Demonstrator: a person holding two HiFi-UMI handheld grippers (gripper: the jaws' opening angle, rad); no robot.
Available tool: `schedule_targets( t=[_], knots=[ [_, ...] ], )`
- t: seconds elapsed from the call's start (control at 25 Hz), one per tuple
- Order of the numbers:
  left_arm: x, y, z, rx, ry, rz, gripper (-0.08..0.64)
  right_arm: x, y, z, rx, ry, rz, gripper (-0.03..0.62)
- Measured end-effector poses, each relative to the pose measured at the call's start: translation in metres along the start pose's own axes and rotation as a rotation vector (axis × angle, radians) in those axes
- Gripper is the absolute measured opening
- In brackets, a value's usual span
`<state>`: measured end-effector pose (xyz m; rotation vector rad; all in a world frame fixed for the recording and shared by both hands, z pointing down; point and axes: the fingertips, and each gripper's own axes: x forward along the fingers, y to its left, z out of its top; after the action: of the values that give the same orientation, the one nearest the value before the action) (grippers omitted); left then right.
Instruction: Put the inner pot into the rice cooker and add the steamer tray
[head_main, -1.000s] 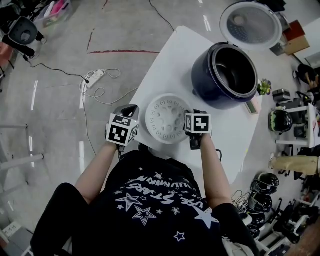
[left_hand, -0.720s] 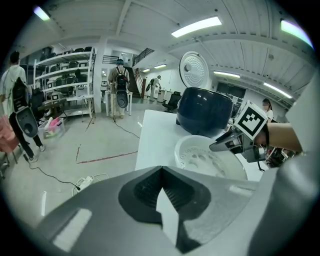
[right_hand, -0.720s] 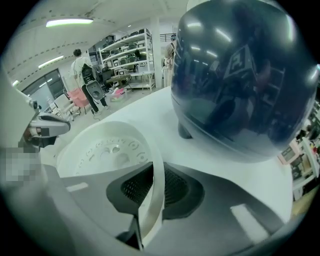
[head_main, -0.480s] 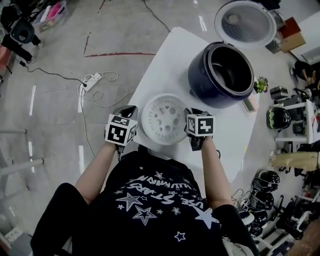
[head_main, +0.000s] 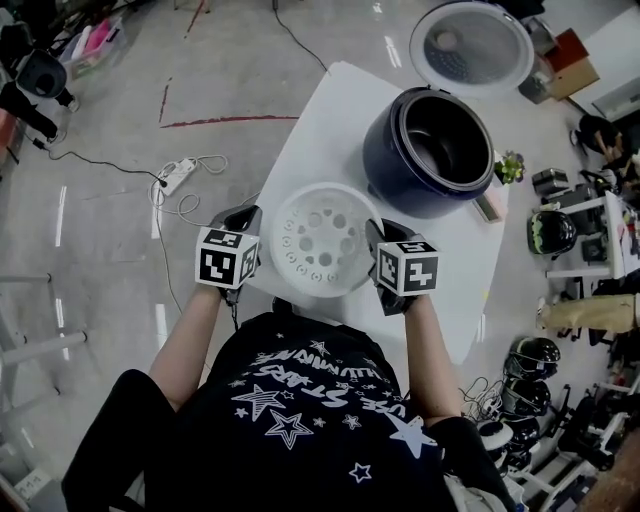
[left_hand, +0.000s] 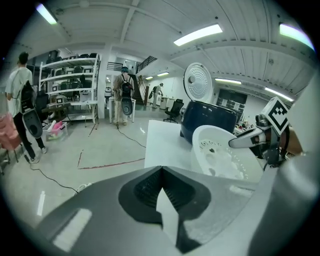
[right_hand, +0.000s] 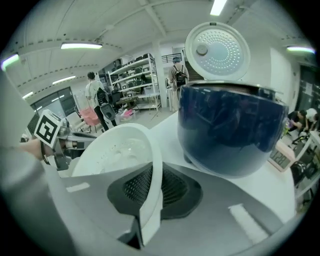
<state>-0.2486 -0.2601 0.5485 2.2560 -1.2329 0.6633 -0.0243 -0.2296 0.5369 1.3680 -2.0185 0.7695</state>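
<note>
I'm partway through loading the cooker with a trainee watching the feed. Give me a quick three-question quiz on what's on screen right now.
1. True or false: the rice cooker has its lid standing open.
2. Fill in: the left claw and the right claw each pinch the steamer tray by its ____.
3. Pick one. The steamer tray is: A. inside the rice cooker; B. outside it, between the two claws; C. resting on the lid.

Key
1. True.
2. Rim. Both claws are shut on it, and the right claw's jaws have just been closing with the rim between them.
3. B.
</note>
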Motion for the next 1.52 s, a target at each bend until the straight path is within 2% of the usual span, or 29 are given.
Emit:
schedule_targets(
  t=[0.16,0.28,0.56,0.88,1.16,1.28,1.52],
  knots=[
    [-0.011,0.013,0.023,-0.021,-0.051,0.018,0.000,-0.023,0.008,0.026,0.043,-0.066,0.037,0.055],
    [-0.020,0.015,0.041,-0.007,-0.089,0.023,0.000,-0.041,0.012,0.047,0.053,-0.130,0.041,0.055],
    [-0.031,-0.007,0.074,0.016,-0.144,0.009,0.000,-0.086,0.008,0.088,0.109,-0.242,0.100,0.055],
    [-0.031,-0.045,0.112,0.033,-0.202,0.024,0.000,-0.133,-0.051,0.137,0.077,-0.327,0.073,0.055],
    [-0.021,-0.088,0.145,0.065,-0.246,0.009,0.000,-0.157,-0.129,0.181,0.056,-0.374,-0.025,0.055],
    [-0.016,-0.104,0.155,0.083,-0.257,-0.001,0.000,-0.162,-0.158,0.197,0.035,-0.371,-0.081,0.055],
    [-0.004,-0.117,0.159,0.081,-0.256,-0.014,0.000,-0.146,-0.203,0.218,0.031,-0.321,-0.132,0.055]
  ],
)
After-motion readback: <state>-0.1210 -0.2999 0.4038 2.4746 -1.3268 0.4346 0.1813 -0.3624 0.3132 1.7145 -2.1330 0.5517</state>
